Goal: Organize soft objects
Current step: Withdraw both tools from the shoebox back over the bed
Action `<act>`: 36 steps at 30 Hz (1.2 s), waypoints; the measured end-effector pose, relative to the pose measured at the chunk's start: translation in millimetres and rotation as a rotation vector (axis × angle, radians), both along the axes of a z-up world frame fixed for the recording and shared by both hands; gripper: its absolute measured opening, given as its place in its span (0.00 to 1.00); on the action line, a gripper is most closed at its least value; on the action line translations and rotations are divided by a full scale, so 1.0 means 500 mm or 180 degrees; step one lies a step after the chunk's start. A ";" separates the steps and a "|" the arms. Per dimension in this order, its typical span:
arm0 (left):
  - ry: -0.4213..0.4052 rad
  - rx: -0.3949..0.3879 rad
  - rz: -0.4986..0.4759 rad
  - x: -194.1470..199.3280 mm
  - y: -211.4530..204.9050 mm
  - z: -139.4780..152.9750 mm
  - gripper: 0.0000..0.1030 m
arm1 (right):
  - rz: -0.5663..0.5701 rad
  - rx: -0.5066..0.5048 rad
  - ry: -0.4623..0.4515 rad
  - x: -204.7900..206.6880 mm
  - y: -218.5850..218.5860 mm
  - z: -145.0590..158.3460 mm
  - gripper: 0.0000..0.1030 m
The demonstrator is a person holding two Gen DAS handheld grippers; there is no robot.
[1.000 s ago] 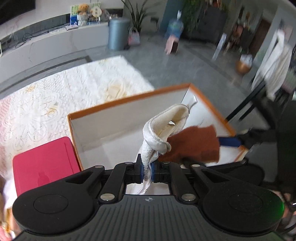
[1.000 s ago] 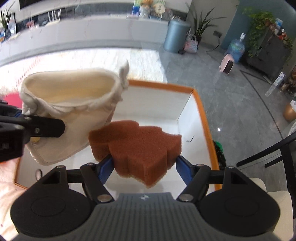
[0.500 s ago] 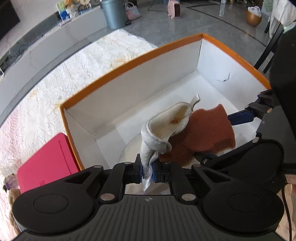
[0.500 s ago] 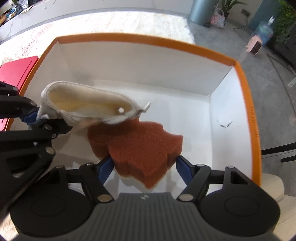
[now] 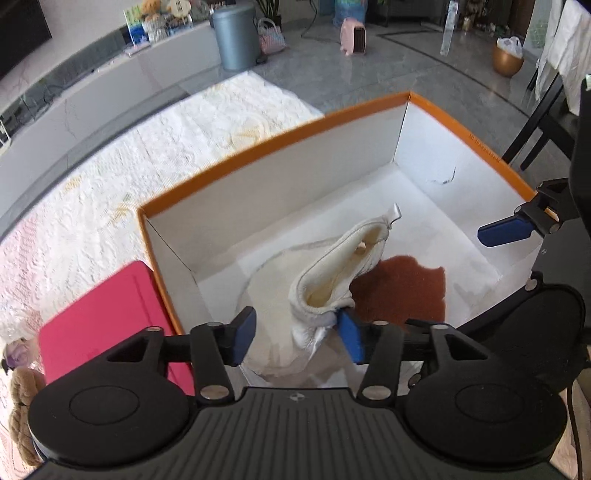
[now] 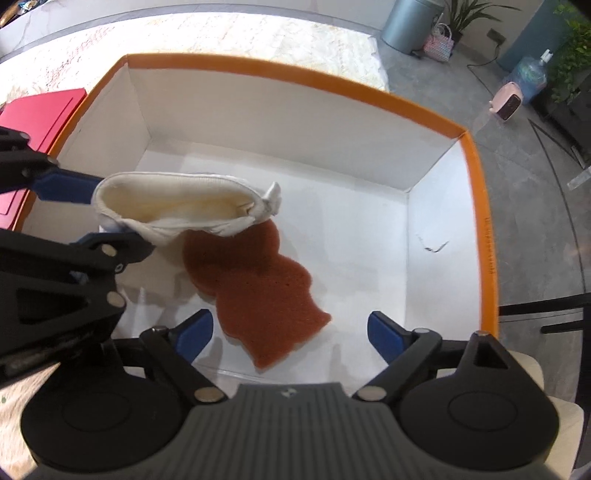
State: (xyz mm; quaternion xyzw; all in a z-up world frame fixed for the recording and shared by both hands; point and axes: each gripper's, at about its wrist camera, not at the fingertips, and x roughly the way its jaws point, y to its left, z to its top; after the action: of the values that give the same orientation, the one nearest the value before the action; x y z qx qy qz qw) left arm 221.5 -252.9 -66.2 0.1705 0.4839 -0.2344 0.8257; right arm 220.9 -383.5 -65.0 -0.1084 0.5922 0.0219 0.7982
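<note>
Left gripper (image 5: 297,332) hangs over the near-left part of the box (image 5: 280,136), jaws spread and just been opening. The cream cloth pouch (image 5: 332,280) sits between them, its bunched end against the right blue pad, left pad clear of it, so no squeeze on it. Right gripper (image 6: 290,334) is over the near-right part of the box, jaws wide and also just been opening; neither pad touches the brown sponge (image 6: 255,291), which lies flat on the box floor between and ahead of them.

Pouch mouth gapes open, its far tip overlapping the sponge's top edge in the right wrist view. Both lie in the near half of the box, toward the left-middle. Far half of the white floor is bare, right wall too apart from a small dark scuff (image 6: 432,247). Orange rim runs round the top of the walls; walls stand tall next to the things inside.

Red flat case (image 5: 103,321) lies just outside the box's left wall, touching or nearly. Box and case rest on a white quilted cover (image 5: 110,184). Beyond: grey tile floor, grey bin (image 5: 234,37), pink small heater (image 5: 354,35), low long cabinet, dark chair legs on the right.
</note>
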 end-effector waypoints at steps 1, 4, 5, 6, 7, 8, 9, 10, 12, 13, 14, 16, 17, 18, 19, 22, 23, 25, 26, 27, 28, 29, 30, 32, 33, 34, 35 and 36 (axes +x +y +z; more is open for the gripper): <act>-0.0031 -0.0033 -0.0004 0.005 -0.004 0.004 0.65 | 0.0008 -0.0013 -0.0013 -0.003 0.000 0.006 0.91; -0.0082 -0.0110 -0.0007 0.001 0.000 0.023 0.69 | 0.0055 -0.0080 -0.0024 -0.009 0.005 0.017 0.91; -0.0109 -0.0135 0.0001 -0.002 0.002 0.031 0.69 | 0.0061 -0.0094 -0.0031 -0.010 0.003 0.019 0.91; -0.0132 -0.0158 0.0008 -0.005 0.006 0.038 0.69 | 0.0059 -0.0102 -0.0040 -0.013 0.003 0.024 0.91; -0.0151 -0.0180 0.0013 -0.007 0.010 0.045 0.69 | 0.0049 -0.0103 -0.0055 -0.016 0.002 0.031 0.91; -0.0167 -0.0202 0.0012 -0.010 0.012 0.052 0.69 | 0.0033 -0.0096 -0.0073 -0.020 -0.004 0.040 0.91; -0.0174 -0.0218 0.0007 -0.014 0.015 0.057 0.69 | 0.0015 -0.0083 -0.0093 -0.027 -0.004 0.047 0.91; -0.0189 -0.0244 0.0004 -0.018 0.018 0.063 0.69 | -0.0006 -0.0066 -0.0119 -0.031 -0.006 0.050 0.91; -0.0212 -0.0280 0.0012 -0.026 0.024 0.072 0.69 | -0.0051 -0.0044 -0.0200 -0.045 -0.005 0.063 0.91; -0.0227 -0.0313 0.0016 -0.032 0.028 0.076 0.69 | -0.0072 -0.0022 -0.0242 -0.053 -0.005 0.075 0.91; -0.0238 -0.0349 0.0015 -0.037 0.034 0.081 0.69 | -0.0102 0.0006 -0.0284 -0.062 -0.005 0.085 0.91; -0.0269 -0.0445 0.0007 -0.051 0.049 0.093 0.69 | -0.0167 0.0073 -0.0380 -0.078 -0.001 0.099 0.91; -0.0291 -0.0487 0.0005 -0.058 0.056 0.098 0.69 | -0.0203 0.0107 -0.0439 -0.086 0.003 0.106 0.91; -0.0317 -0.0525 0.0007 -0.066 0.065 0.103 0.69 | -0.0229 0.0152 -0.0505 -0.096 0.008 0.113 0.91; -0.0349 -0.0567 0.0010 -0.075 0.074 0.108 0.69 | -0.0243 0.0215 -0.0574 -0.106 0.014 0.121 0.91; -0.0467 -0.0709 0.0059 -0.104 0.109 0.123 0.69 | -0.0239 0.0398 -0.0801 -0.136 0.042 0.138 0.91; -0.0498 -0.0746 0.0080 -0.111 0.121 0.126 0.69 | -0.0227 0.0447 -0.0868 -0.145 0.054 0.139 0.91; -0.0575 -0.0820 0.0161 -0.131 0.152 0.132 0.69 | -0.0205 0.0542 -0.0980 -0.162 0.080 0.142 0.91; -0.0610 -0.0845 0.0217 -0.140 0.169 0.134 0.69 | -0.0198 0.0585 -0.1022 -0.170 0.095 0.142 0.91; -0.0643 -0.0856 0.0270 -0.147 0.184 0.133 0.69 | -0.0183 0.0629 -0.1058 -0.177 0.110 0.141 0.91; -0.0686 -0.0862 0.0337 -0.157 0.203 0.134 0.69 | -0.0171 0.0673 -0.1095 -0.184 0.125 0.141 0.91; -0.0727 -0.0860 0.0413 -0.165 0.221 0.136 0.69 | -0.0173 0.0712 -0.1130 -0.189 0.140 0.139 0.91; -0.0768 -0.0857 0.0485 -0.174 0.238 0.135 0.69 | -0.0172 0.0756 -0.1159 -0.195 0.155 0.138 0.91; -0.0841 -0.0849 0.0631 -0.189 0.274 0.134 0.69 | -0.0172 0.0864 -0.1214 -0.205 0.185 0.135 0.91; -0.0871 -0.0848 0.0715 -0.197 0.296 0.134 0.69 | -0.0165 0.0911 -0.1239 -0.210 0.200 0.134 0.91; -0.0893 -0.0843 0.0788 -0.204 0.314 0.131 0.69 | -0.0156 0.0945 -0.1262 -0.215 0.215 0.132 0.91; -0.0909 -0.0834 0.0868 -0.210 0.331 0.129 0.69 | -0.0137 0.0969 -0.1287 -0.220 0.231 0.132 0.91; -0.0928 -0.0829 0.0944 -0.219 0.351 0.125 0.69 | -0.0111 0.0991 -0.1317 -0.226 0.248 0.130 0.91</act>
State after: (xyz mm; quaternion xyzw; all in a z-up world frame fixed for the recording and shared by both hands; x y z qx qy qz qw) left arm 112.2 -77.5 -3.6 0.0217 0.3450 -0.1439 0.9272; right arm 108.0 -259.5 0.0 0.0238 0.4075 0.0764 0.9097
